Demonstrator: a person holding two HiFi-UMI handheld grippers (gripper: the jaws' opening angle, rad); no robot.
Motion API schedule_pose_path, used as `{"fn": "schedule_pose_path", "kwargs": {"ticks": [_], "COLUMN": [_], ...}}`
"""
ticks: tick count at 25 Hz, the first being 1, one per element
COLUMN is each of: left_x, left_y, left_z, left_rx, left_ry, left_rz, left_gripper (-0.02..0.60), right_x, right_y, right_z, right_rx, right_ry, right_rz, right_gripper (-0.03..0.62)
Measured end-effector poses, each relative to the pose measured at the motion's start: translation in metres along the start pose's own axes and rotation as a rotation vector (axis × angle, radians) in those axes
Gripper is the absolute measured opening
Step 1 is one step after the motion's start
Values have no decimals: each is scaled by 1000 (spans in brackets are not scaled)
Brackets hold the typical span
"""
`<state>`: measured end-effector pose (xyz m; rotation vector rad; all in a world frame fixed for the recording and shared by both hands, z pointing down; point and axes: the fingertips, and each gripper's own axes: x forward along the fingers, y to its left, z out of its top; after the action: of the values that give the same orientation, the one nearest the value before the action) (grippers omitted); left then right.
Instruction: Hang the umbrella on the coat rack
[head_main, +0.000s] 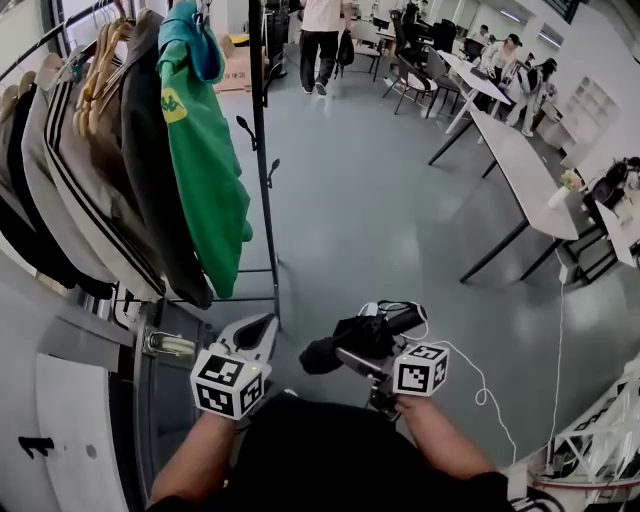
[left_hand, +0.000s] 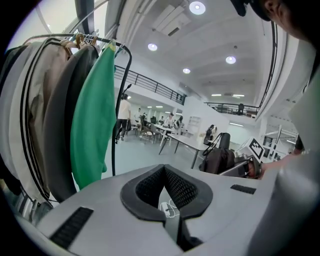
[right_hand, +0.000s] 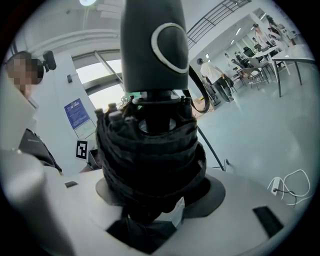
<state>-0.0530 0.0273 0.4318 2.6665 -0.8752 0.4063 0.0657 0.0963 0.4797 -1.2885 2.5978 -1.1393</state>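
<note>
rack (head_main: 259, 150) top cropped, umbrella (right_hand: 150, 160) tip seemingly hidden

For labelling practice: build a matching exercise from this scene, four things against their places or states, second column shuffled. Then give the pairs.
1. black folded umbrella
2. green hooded jacket
3. left tongs
4. long white table

A. hanging on the coat rack
B. shut, holding nothing
C. clamped in the right tongs
D. standing on the grey floor, away from the rack

Pairs: 1-C, 2-A, 3-B, 4-D.
</note>
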Motion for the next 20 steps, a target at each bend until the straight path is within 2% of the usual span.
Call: {"fn": "schedule_pose_path", "kwargs": {"ticks": [9,15,20], "left_x": [16,33,54], "left_y": [38,43,61], "left_z": [3,-2,8], "left_rx": [-19,-45,-63], "left_ry": [15,28,29], "left_rz": [-7,1,33], "left_gripper": [15,15,15], "right_x": [40,51,72], "right_y": [-11,-28,-49], "right_z": [8,7,31], "right_rx": [29,28,-3], "right_ry": [25,68,92], "right_rz": [-7,-6,27], "right_gripper": [249,249,249]}}
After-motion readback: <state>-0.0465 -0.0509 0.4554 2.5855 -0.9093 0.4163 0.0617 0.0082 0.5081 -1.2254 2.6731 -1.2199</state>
